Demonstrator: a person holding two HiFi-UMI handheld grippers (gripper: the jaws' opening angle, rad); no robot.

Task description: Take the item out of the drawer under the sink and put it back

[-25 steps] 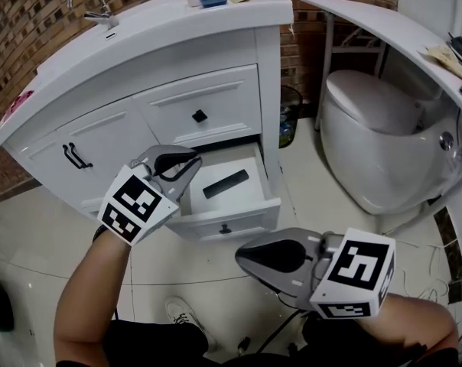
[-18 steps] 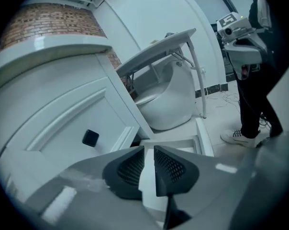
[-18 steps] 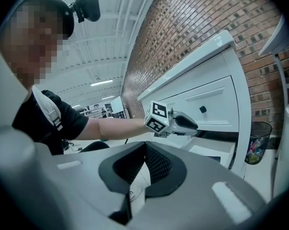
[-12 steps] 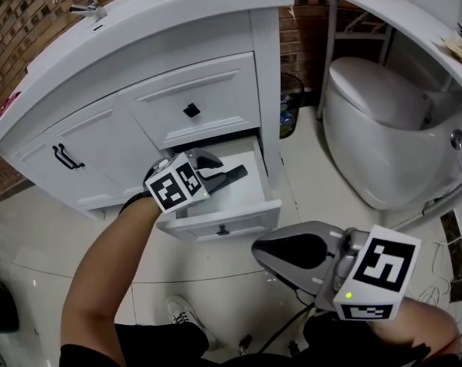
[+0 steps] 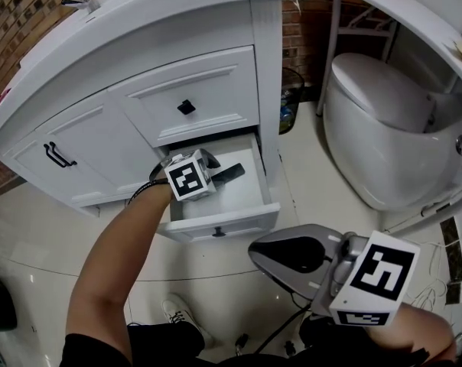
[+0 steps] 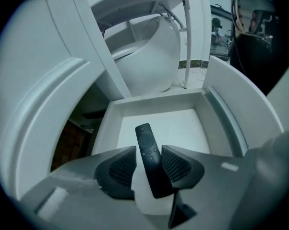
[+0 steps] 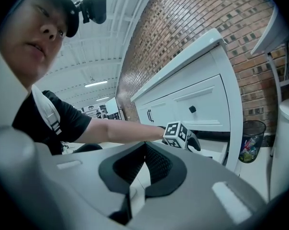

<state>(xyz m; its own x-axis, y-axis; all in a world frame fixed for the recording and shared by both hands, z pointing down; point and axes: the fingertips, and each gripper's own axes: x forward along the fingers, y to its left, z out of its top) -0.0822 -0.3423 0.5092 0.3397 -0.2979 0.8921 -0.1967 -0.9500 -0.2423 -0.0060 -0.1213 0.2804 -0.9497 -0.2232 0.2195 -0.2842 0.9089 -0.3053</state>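
Note:
The bottom drawer [image 5: 225, 223] of the white sink cabinet is pulled out. A black remote [image 5: 231, 174] lies on its white floor. My left gripper [image 5: 213, 167] reaches down into the drawer. In the left gripper view its jaws are opening, with the remote [image 6: 144, 134] standing between the pads [image 6: 121, 164] and the left pad a little off it. The drawer's back wall [image 6: 156, 99] lies beyond. My right gripper [image 5: 275, 254] hangs low in front of the cabinet, well clear of the drawer. It is shut [image 7: 143, 145] and holds nothing.
An upper drawer with a black knob [image 5: 187, 107] is closed just above the open one. A cabinet door with a black handle [image 5: 55, 155] is at the left. A white toilet [image 5: 384, 128] stands at the right, a small bin [image 5: 290, 105] between it and the cabinet.
My left gripper has moved from in front of the drawer down into it and over the remote. Its jaws have spread apart. The right gripper has barely shifted.

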